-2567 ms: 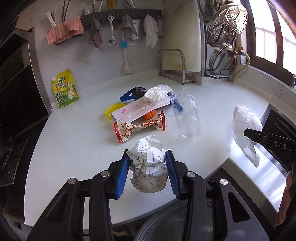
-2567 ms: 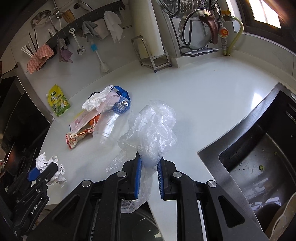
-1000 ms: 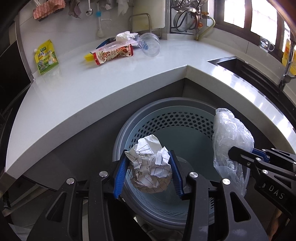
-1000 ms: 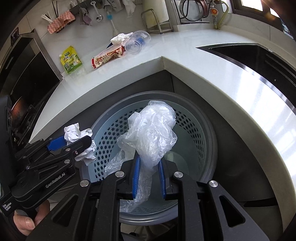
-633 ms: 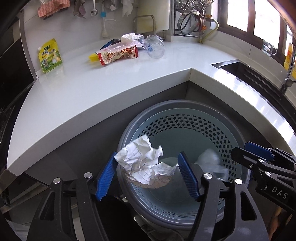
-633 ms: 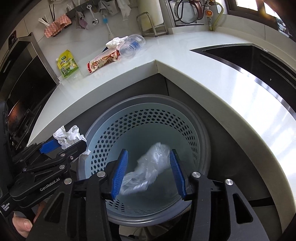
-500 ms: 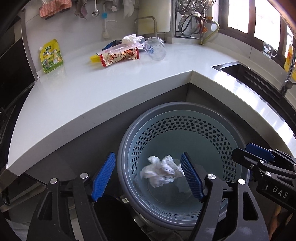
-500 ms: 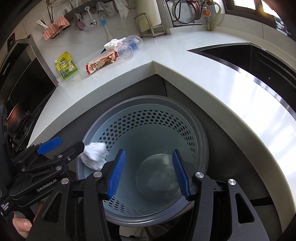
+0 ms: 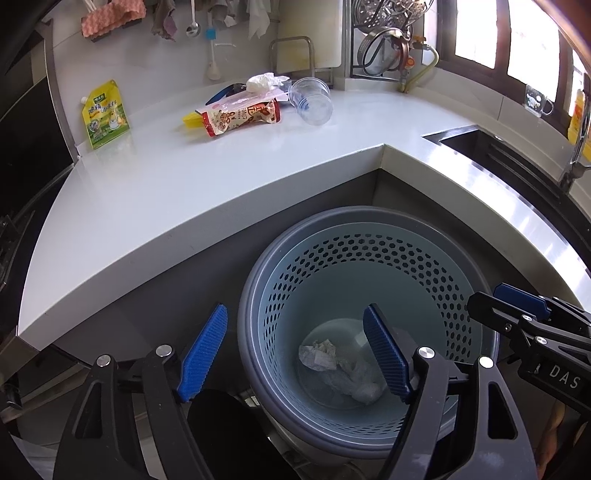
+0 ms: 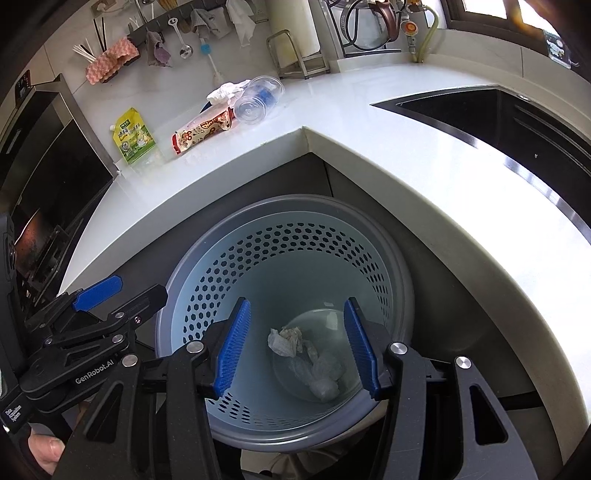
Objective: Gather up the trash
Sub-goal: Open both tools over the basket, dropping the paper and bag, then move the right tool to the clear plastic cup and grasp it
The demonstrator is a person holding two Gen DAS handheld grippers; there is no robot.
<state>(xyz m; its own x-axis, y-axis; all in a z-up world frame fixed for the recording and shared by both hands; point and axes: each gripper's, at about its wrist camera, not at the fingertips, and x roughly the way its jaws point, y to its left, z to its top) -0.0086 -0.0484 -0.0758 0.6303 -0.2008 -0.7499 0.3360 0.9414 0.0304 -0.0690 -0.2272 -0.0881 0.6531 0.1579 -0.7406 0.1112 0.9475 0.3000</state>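
Since a second ago both loads have dropped: the crumpled paper [image 9: 318, 355] and the clear plastic bag [image 9: 356, 382] now lie side by side at the bottom of the perforated bin [image 9: 369, 229]. The left gripper [image 9: 293, 354] hangs over the bin's near-left rim, jaws spread wide and empty; the right gripper [image 10: 297, 349] hangs over the opening, also parted and empty. This drop looks finished. Next comes a reach up to the counter [image 9: 155, 192] for the snack wrapper [image 9: 240, 116] and plastic cup [image 9: 310, 101].

A home kitchen is shown: a sink [image 9: 476, 142] at 2 o'clock, a ladle [image 9: 192, 22] hung at 11 o'clock.
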